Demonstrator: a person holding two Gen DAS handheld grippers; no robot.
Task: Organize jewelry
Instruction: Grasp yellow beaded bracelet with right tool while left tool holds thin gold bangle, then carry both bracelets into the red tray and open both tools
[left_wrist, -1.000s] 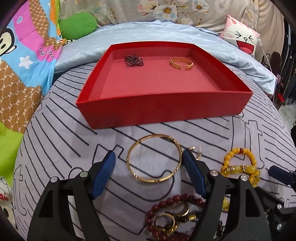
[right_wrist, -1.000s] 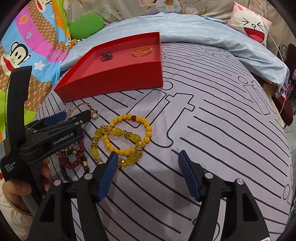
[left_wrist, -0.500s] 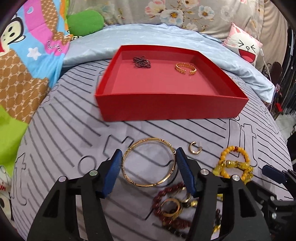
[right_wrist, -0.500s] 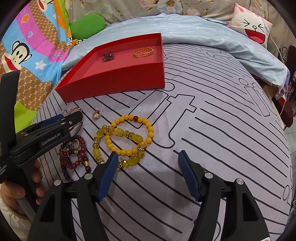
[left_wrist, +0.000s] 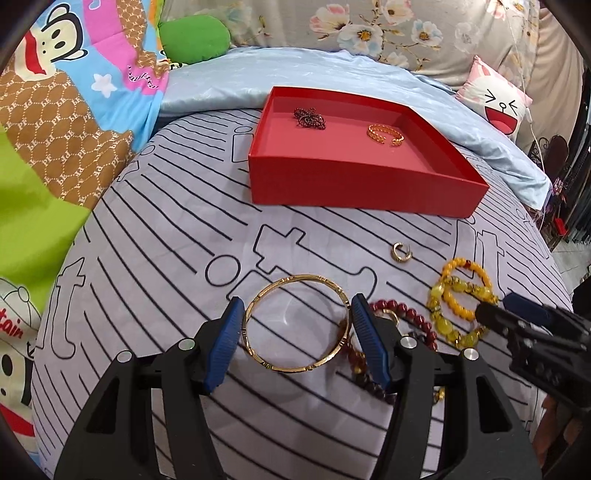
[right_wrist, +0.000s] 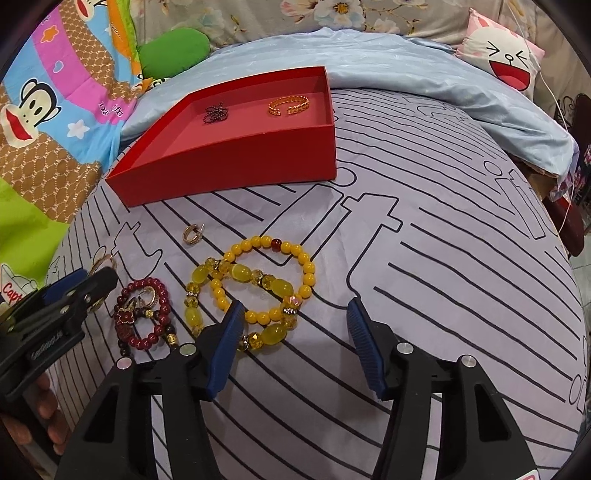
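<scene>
Bed sheet (left_wrist: 147, 258), grey w/ black line print, fills most of both views. Red tray (left_wrist: 354, 184) sits upper centre of the left wrist view, holding a dark chain (left_wrist: 309, 118) and a gold cuff (left_wrist: 385, 134), apart from each other. Left hand-held gripper (left_wrist: 297, 341), bottom centre, is clamped on the gold bangle (left_wrist: 295, 325), pads touching both sides. Right hand-held gripper (right_wrist: 293, 349), bottom centre of its view: jaws apart & closing, nothing gripped; left pad overlaps the yellow bead bracelets (right_wrist: 255, 288). Red bead bracelets (right_wrist: 144, 314) lie lower left there. Small gold hoop (right_wrist: 192, 233) lies alone below the tray.
</scene>
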